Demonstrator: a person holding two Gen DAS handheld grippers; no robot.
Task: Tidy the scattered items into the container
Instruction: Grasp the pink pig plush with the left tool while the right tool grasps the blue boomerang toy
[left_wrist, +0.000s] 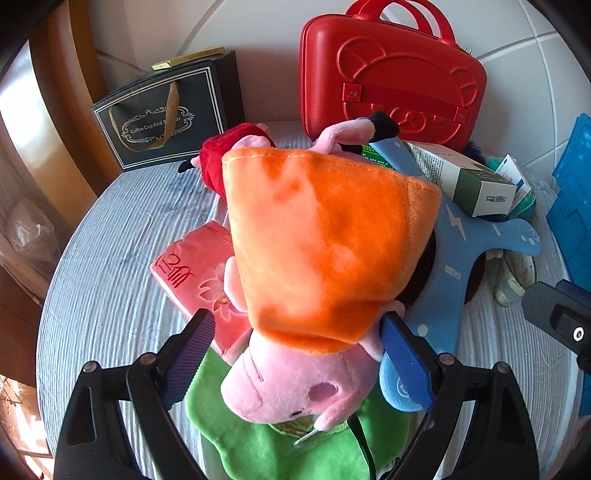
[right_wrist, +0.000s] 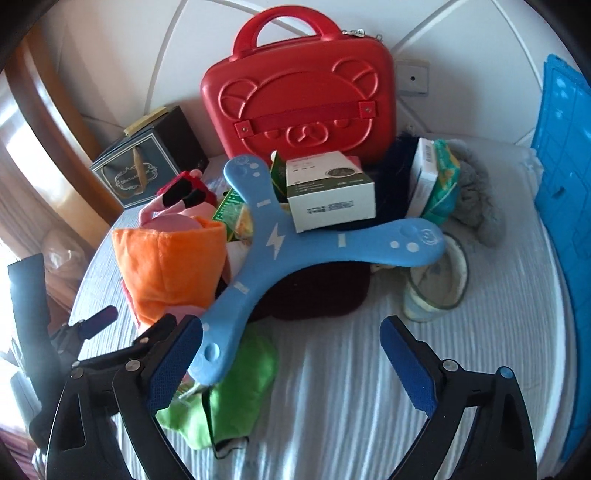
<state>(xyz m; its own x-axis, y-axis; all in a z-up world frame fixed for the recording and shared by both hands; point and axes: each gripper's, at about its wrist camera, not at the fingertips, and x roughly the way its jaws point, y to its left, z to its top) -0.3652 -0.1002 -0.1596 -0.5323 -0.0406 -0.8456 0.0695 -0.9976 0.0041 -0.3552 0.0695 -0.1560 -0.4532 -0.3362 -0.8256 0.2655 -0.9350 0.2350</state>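
Observation:
A pink plush pig in an orange dress (left_wrist: 317, 236) lies head toward me on the pile. Its head sits between the fingers of my left gripper (left_wrist: 297, 354). The right pad touches the pig's arm and the left pad stands clear, so the gripper is open. A blue three-armed boomerang (right_wrist: 295, 243) rests across the heap, one tip beside the left finger of my right gripper (right_wrist: 291, 358), which is open over bare sheet. A closed red bear suitcase (right_wrist: 299, 96) stands upright at the back. A green cloth (left_wrist: 258, 443) lies under the pig.
A white and green box (right_wrist: 328, 192), a red tissue pack (left_wrist: 195, 273), a tipped glass jar (right_wrist: 436, 288), a grey furry thing (right_wrist: 476, 206) and a maroon item (right_wrist: 314, 291) crowd the striped sheet (right_wrist: 351, 406). There is a dark gift bag (left_wrist: 162, 114) back left and a blue plastic crate (right_wrist: 565, 184) at the right.

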